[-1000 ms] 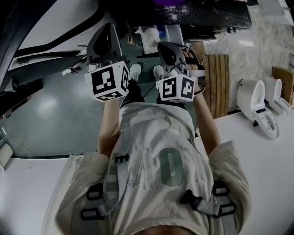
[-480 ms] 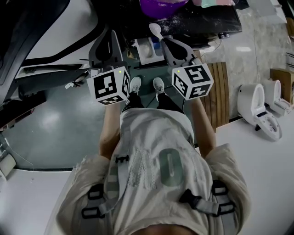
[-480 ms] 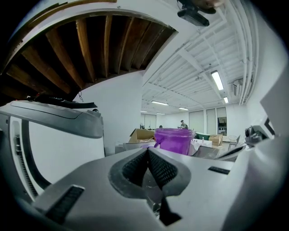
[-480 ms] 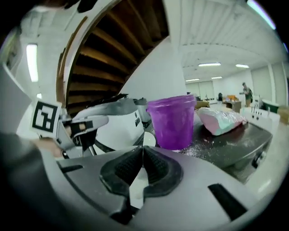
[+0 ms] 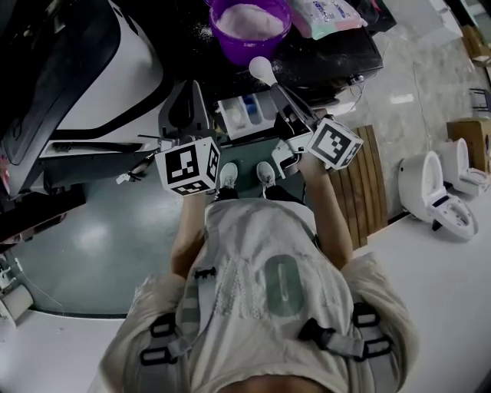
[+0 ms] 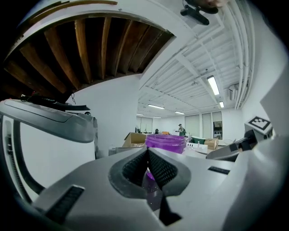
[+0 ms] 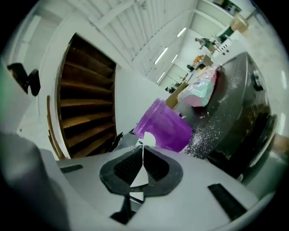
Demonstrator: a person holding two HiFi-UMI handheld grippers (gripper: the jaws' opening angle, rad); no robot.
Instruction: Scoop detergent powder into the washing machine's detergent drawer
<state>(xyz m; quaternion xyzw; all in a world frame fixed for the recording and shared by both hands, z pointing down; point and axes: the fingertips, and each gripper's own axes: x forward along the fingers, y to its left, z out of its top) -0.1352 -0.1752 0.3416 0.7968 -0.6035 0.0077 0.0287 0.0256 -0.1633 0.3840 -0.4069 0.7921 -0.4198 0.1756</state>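
A purple bowl [image 5: 249,27] of white powder stands on the dark washing machine top, with spilled powder around it. Just below it the white detergent drawer [image 5: 244,115] is pulled out. My right gripper [image 5: 279,90] is shut on the handle of a white spoon [image 5: 261,69]; the spoon's head hangs between drawer and bowl. In the right gripper view the spoon [image 7: 146,140] points at the purple bowl [image 7: 165,126]. My left gripper [image 5: 190,88] is left of the drawer, shut and empty. In the left gripper view its pads [image 6: 158,167] meet below the bowl [image 6: 165,143].
A pink and green detergent bag [image 5: 330,15] lies right of the bowl. A white curved machine body [image 5: 115,69] rises at the left. A wooden slat panel [image 5: 360,184] and white toilets [image 5: 433,188] are on the floor at the right.
Both grippers have moved up and forward toward the machine top. The bowl and bag have come into view, and the right gripper has tilted with the spoon toward the bowl.
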